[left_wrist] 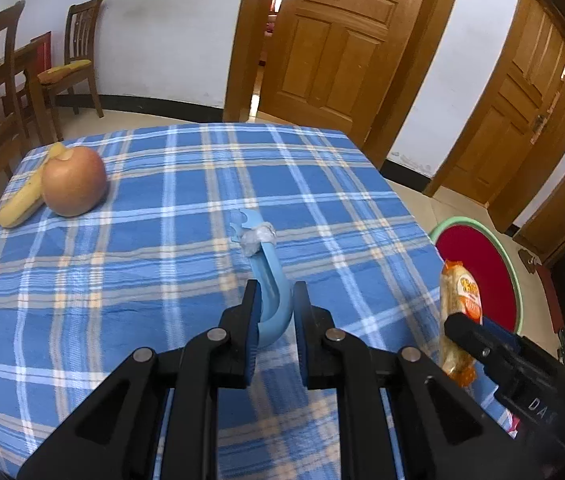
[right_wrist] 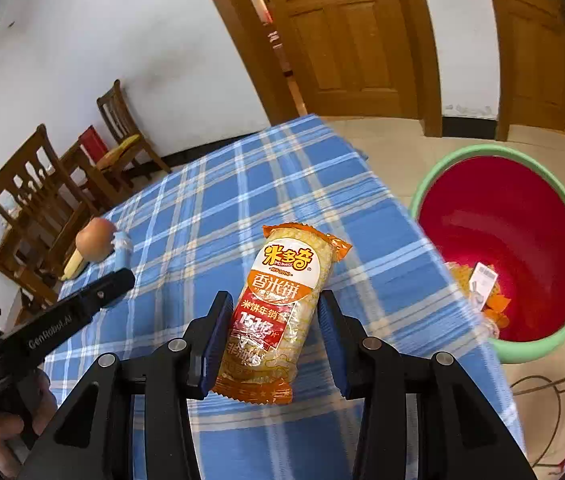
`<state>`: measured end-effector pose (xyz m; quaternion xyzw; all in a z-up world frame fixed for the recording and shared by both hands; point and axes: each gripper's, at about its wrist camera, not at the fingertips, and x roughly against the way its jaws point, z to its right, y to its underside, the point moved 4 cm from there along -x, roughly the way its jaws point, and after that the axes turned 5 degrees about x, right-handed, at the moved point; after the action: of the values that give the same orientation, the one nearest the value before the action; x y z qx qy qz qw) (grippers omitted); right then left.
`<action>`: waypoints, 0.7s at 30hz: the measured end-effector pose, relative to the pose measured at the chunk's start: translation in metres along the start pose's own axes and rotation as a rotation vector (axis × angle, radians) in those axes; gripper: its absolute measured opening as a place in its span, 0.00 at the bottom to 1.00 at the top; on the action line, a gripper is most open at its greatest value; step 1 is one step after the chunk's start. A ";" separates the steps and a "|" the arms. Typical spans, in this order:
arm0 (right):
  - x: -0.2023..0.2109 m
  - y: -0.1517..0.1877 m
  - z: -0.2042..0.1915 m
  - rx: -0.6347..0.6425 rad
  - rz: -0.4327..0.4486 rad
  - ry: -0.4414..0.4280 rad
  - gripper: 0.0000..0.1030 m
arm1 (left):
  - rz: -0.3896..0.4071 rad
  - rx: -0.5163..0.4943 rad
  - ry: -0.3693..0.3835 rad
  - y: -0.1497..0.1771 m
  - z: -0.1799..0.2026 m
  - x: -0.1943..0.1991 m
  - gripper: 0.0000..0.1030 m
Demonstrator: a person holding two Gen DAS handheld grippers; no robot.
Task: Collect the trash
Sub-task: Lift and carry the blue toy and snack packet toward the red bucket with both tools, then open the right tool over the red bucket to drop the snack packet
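Tablecloth (left_wrist: 186, 280): blue plaid, crossed by white and pale peach stripes. Curved plastic piece (left_wrist: 272, 280), lower centre: light blue. Apple (left_wrist: 74, 182), left: orange-red. Banana (left_wrist: 22, 200) beside it: yellow. Snack packet (right_wrist: 278, 312), centre: orange ends, red and white label, pale yellow contents. Bin (right_wrist: 542, 348), right: red interior, green rim. Doors (left_wrist: 334, 40), top: honey-brown wood.

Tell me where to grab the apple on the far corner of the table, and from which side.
Take the apple across its round middle, coming from above on the open tablecloth side. The banana lies against its far side, so set the jaws in line with the banana, not across it. Both grippers are full now, so drop a load in the bin first.
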<state>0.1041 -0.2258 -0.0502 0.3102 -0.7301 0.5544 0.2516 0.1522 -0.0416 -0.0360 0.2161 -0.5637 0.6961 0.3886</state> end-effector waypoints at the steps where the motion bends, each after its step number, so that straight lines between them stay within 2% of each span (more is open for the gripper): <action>1: 0.002 -0.001 0.003 -0.003 0.006 0.002 0.43 | -0.002 -0.006 0.002 0.001 0.004 0.000 0.14; 21: 0.032 -0.008 0.104 -0.144 0.063 0.093 0.43 | -0.061 -0.194 0.080 0.013 0.111 -0.025 0.14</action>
<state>0.0856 -0.3331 -0.0490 0.2422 -0.7650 0.5221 0.2891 0.1415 -0.1561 -0.0326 0.1665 -0.6059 0.6341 0.4507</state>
